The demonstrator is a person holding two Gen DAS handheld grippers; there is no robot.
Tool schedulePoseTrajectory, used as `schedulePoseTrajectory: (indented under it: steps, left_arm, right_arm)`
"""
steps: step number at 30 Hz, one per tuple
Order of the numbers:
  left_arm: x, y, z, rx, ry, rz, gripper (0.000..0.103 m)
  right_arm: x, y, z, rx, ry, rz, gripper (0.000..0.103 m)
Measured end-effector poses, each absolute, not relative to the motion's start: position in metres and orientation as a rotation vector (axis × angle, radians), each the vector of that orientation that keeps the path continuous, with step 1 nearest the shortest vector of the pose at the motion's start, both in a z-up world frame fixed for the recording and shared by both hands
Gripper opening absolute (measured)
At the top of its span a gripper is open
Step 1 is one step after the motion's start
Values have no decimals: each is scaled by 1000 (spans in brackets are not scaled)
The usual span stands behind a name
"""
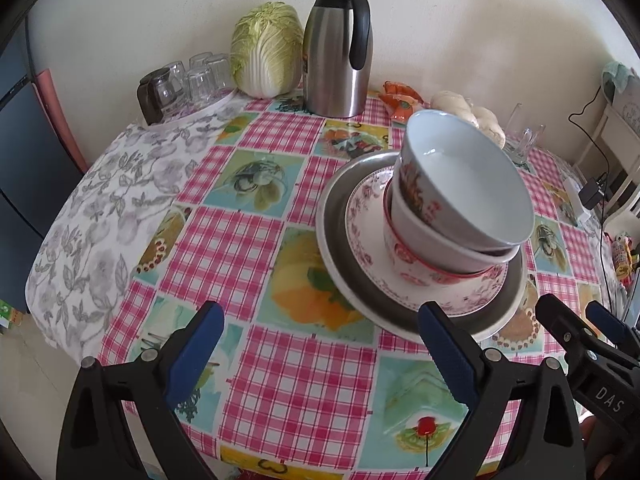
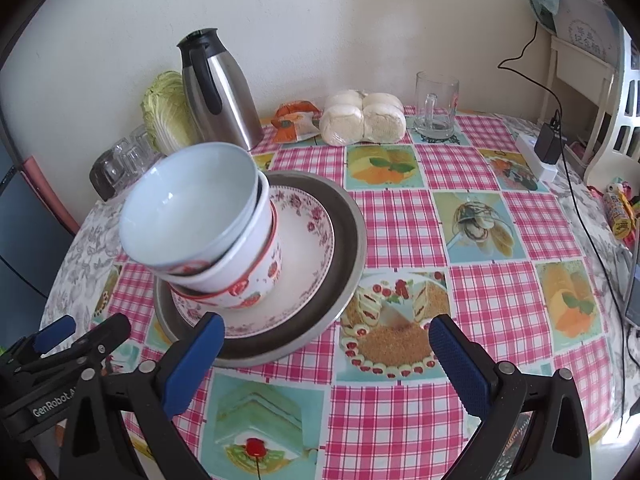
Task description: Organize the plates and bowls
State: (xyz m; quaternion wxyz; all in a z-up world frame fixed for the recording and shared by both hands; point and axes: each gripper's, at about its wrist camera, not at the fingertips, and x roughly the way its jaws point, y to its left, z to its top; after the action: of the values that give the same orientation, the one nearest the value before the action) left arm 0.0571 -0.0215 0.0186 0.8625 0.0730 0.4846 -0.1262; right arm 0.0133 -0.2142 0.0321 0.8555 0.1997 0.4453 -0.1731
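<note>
Evidently the crockery is gathered into one pile near the table's middle: a wide metal tray at the bottom, a floral plate on it, then three nested bowls, w/ the red-patterned bowl lowest, a plain white bowl inside it, and the top bowl seated crooked, its mouth tipped over toward the side rather than level. Largest-at-bottom order is judged deliberate, for stability; the tilt of the top bowl looks like a loose nesting fit, so it may need reseating. The left gripper is held low at the near edge of the tablecloth, jaws spread wide, nothing between them; its right finger overlaps the tray rim in view, but contact can't be confirmed. The right gripper is likewise wide apart and empty, its left finger in front of the tray's near rim. Both seem poised either side of the pile, prob. for a two-sided lift or adjustment. Other items are kept back by the wall: thermos jug, cabbage, upturned glasses, wrapped buns, glass mug. Hidden: the lower bowls' interiors, the bowl feet, the plate's centre, and the tray's far rim behind the stack. The orange packet can't be read.
</note>
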Motion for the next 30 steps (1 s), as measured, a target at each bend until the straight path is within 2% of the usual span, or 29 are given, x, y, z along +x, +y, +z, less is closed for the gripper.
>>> schedulePoseTrajectory:
  steps: [30]
  left_arm:
    - [55,-18,-1,200,1095,-237,98]
  right_arm:
    - [10,-205,15,342,981,-362,103]
